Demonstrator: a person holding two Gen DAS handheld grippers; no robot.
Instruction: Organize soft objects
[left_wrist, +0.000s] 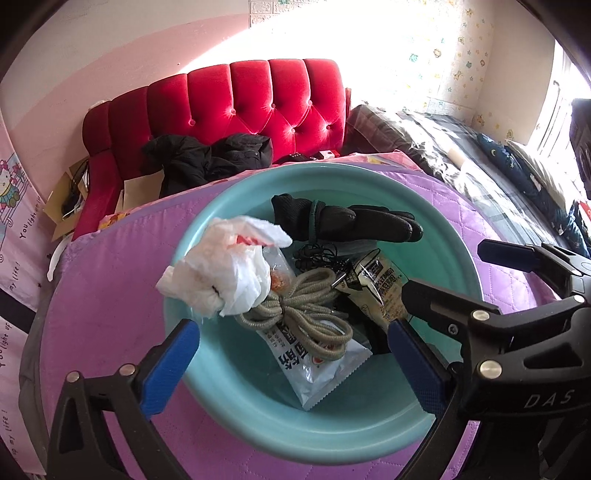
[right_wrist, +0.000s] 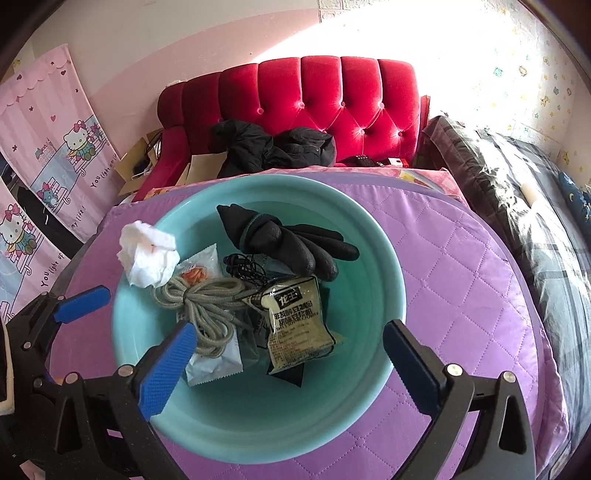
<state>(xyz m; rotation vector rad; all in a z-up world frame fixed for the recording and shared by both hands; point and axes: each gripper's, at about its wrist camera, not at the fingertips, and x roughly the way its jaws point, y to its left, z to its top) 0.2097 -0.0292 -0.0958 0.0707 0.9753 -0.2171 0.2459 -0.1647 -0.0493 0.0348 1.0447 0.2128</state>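
Note:
A teal basin (left_wrist: 295, 173) (right_wrist: 280, 182) stands on a purple quilted cover (right_wrist: 461, 295). Inside lie a pair of black gloves (left_wrist: 343, 221) (right_wrist: 295, 243), a coiled grey rope (left_wrist: 306, 314) (right_wrist: 207, 306), a thin black cable (right_wrist: 243, 264), a white snack packet (left_wrist: 314, 369) and a beige powder packet (right_wrist: 299, 325). A crumpled white plastic bag (left_wrist: 225, 266) (right_wrist: 147, 258) rests on the basin's left rim. My left gripper (left_wrist: 293, 365) hovers open over the rope with nothing between its pads. My right gripper (right_wrist: 290, 365) (left_wrist: 443, 269) hovers open above the beige packet, empty as well.
A red tufted headboard (right_wrist: 321, 99) with black clothing (right_wrist: 266, 147) heaped before it stands behind the cover. Folded dark bedding in plastic (right_wrist: 498, 177) lies to the right. Pink cartoon hangings (right_wrist: 55, 140) and cardboard with cables (right_wrist: 140, 162) are at the left.

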